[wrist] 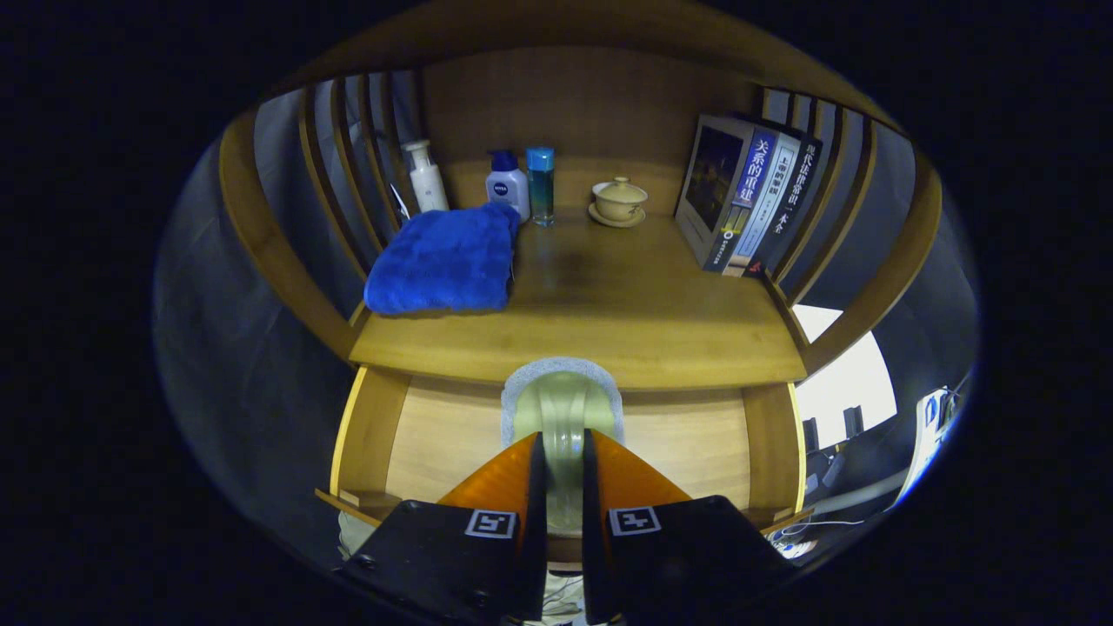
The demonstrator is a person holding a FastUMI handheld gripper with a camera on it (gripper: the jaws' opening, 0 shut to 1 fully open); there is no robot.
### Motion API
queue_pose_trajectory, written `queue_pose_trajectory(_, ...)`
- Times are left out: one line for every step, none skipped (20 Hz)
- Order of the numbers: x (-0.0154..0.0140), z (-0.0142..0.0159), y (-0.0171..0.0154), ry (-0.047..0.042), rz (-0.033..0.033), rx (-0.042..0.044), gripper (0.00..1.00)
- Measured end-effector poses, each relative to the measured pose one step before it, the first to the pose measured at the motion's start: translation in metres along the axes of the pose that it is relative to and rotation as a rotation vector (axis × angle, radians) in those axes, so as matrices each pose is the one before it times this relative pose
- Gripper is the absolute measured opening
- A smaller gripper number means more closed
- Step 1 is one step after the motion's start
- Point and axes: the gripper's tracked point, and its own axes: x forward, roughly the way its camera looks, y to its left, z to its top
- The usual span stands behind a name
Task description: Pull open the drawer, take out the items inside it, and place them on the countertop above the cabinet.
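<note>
Hand-held gripper (563,452) at frame bottom, fingers clamped narrow on pale green item (563,409) over open drawer (435,435); surface (609,304) above, mid-frame.

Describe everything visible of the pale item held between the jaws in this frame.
The pale green item looks glossy and translucent, like plastic or glazed ware, with a light grey foam-like rim curving round its far end. It stands narrow between the orange fingers of the gripper, whose jaws press on both its sides. It hangs over the open drawer, its far end reaching the countertop edge. Its underside is hidden.
</note>
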Motion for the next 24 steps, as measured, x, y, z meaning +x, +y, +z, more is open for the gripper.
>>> queue_pose_trajectory(0.00187, 0.00505, 0.00049, -0.0043, 0.00023, -0.00387, 0.25)
queue_pose_trajectory(0.00022, 0.00555, -0.00009, -0.00382, -0.00247, -0.00181, 0.25)
queue_pose_trajectory(0.00128, 0.00498, -0.0011, -0.0026, -0.00224, 0.00046, 0.25)
queue_pose_trajectory(0.00078, 0.00515, -0.00055, -0.00203, -0.00217, 0.00059, 0.25)
queue_pose_trajectory(0.00332, 0.00565, -0.0011, -0.00187, -0.00291, 0.00042, 0.25)
queue_pose_trajectory(0.00373, 0.00501, -0.00071, -0.00068, -0.0018, 0.00024, 0.25)
queue_pose_trajectory(0.00433, 0.00516, 0.00059, -0.00102, -0.00019, 0.00052, 0.25)
queue_pose_trajectory(0.00457, 0.00396, -0.00033, 0.00018, -0.00194, 0.00133, 0.25)
queue_pose_trajectory(0.00299, 0.00487, 0.00052, -0.00043, -0.00065, 0.00195, 0.26)
queue_pose_trajectory(0.00379, 0.00413, -0.00119, 0.00272, -0.00201, 0.00083, 0.26)
queue_pose_trajectory(0.00366, 0.00579, 0.00002, -0.00041, -0.00262, 0.00076, 0.25)
queue_pose_trajectory(0.00303, 0.00693, -0.00165, -0.00108, -0.00282, -0.00067, 0.25)
queue_pose_trajectory(0.0047, 0.00518, -0.00166, 0.00017, -0.00496, -0.00066, 0.25)
queue_pose_trajectory(0.00407, 0.00692, -0.00174, -0.00144, -0.00238, 0.00155, 0.25)
queue_pose_trajectory(0.00609, 0.00636, -0.0002, 0.00075, -0.00243, 0.00511, 0.25)
queue_pose_trajectory(0.00559, 0.00613, -0.00131, -0.00052, -0.00104, 0.00236, 0.25)
queue_pose_trajectory(0.00587, 0.00572, -0.00205, -0.00075, -0.00505, 0.00293, 0.25)
queue_pose_trajectory(0.00526, 0.00569, -0.00067, -0.00149, -0.00168, 0.00287, 0.25)
queue_pose_trajectory(0.0054, 0.00429, -0.00166, 0.00636, -0.00088, -0.00353, 0.25)
queue_pose_trajectory(0.00515, 0.00443, -0.00077, 0.00249, -0.00044, -0.00028, 0.25)
queue_pose_trajectory(0.00712, 0.00581, 0.00158, 0.00101, 0.00301, 0.00171, 0.26)
queue_pose_trajectory(0.00682, 0.00408, 0.00027, 0.00442, 0.00264, 0.00377, 0.25)
queue_pose_trajectory(0.00508, 0.00307, 0.00025, 0.00297, 0.0016, 0.00197, 0.25)
queue_pose_trajectory(0.00585, 0.00422, -0.00032, -0.00068, 0.00026, 0.00327, 0.25)
